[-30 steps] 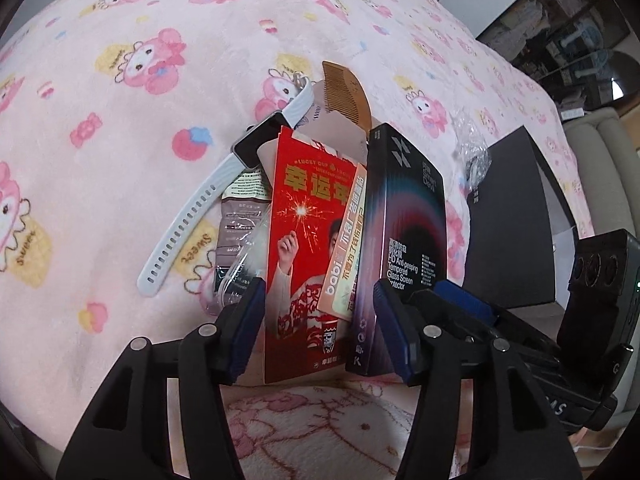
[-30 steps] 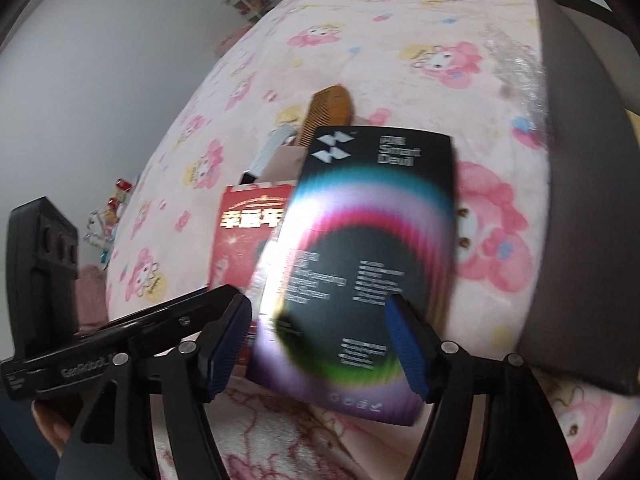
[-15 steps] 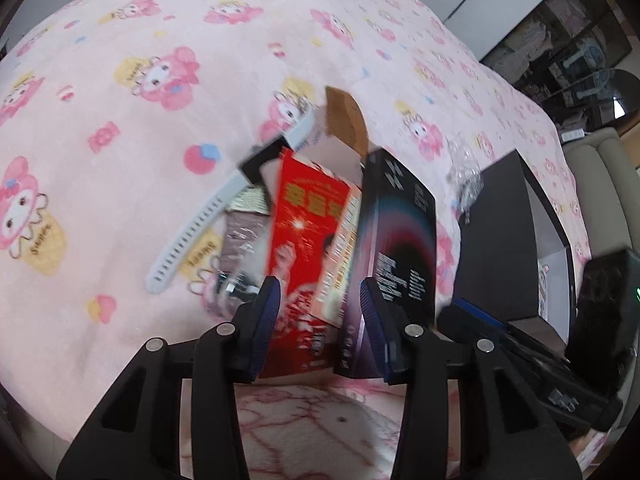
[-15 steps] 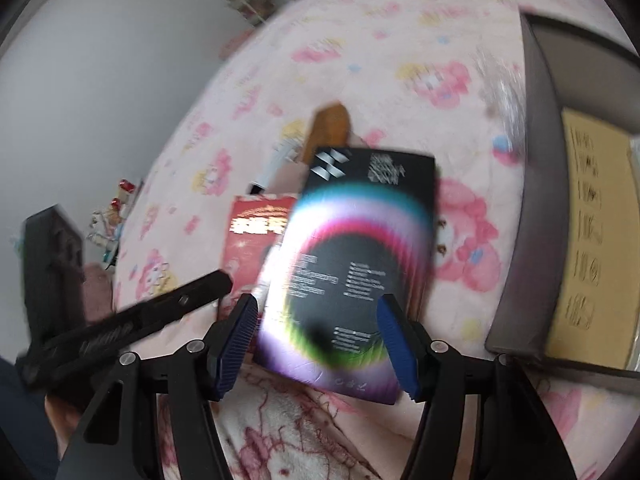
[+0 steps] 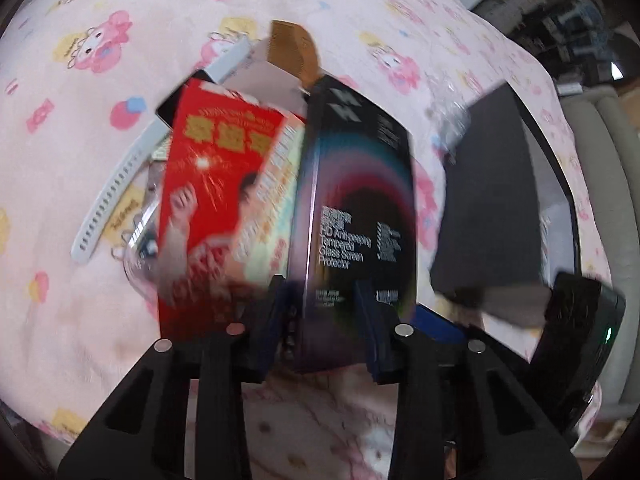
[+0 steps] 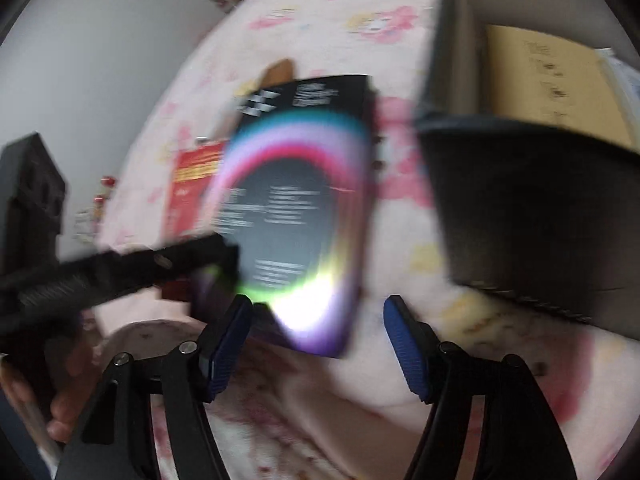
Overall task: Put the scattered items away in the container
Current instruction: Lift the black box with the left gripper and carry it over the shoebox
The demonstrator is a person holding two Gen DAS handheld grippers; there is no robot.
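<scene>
Here the left tongs [image 5: 322, 320] have just been closing, and their blue pads sit against the two faces of the dark screen-protector box [image 5: 356, 208], which stands on edge at the lower centre of the left wrist view; motion blur leaves it unclear how firmly they bite. The right tongs [image 6: 316, 344] stand wide at the bottom of the right wrist view, with the box's lower edge just above the gap and neither pad touching it.

To do this step well, the left pair probably needs to finish its squeeze low on the box and square to its faces before any lift, since a thin upright carton can twist out of a slanted grip. The red packet [image 5: 212, 208] leans against the box's left side, so a straight upward pull is the safer choice to avoid dragging it along. The right pair may steady the free edge or stay clear.

Further up the pink blanket [image 5: 100, 20], the white watch strap [image 5: 120, 184] lies at the left and the brown comb [image 5: 292, 50] pokes out behind the box at the upper centre. The container [image 6: 520, 208], a dark open box with a yellow sheet inside, sits at the right of the right wrist view, near the held box; the carry is likely short and to the right.
</scene>
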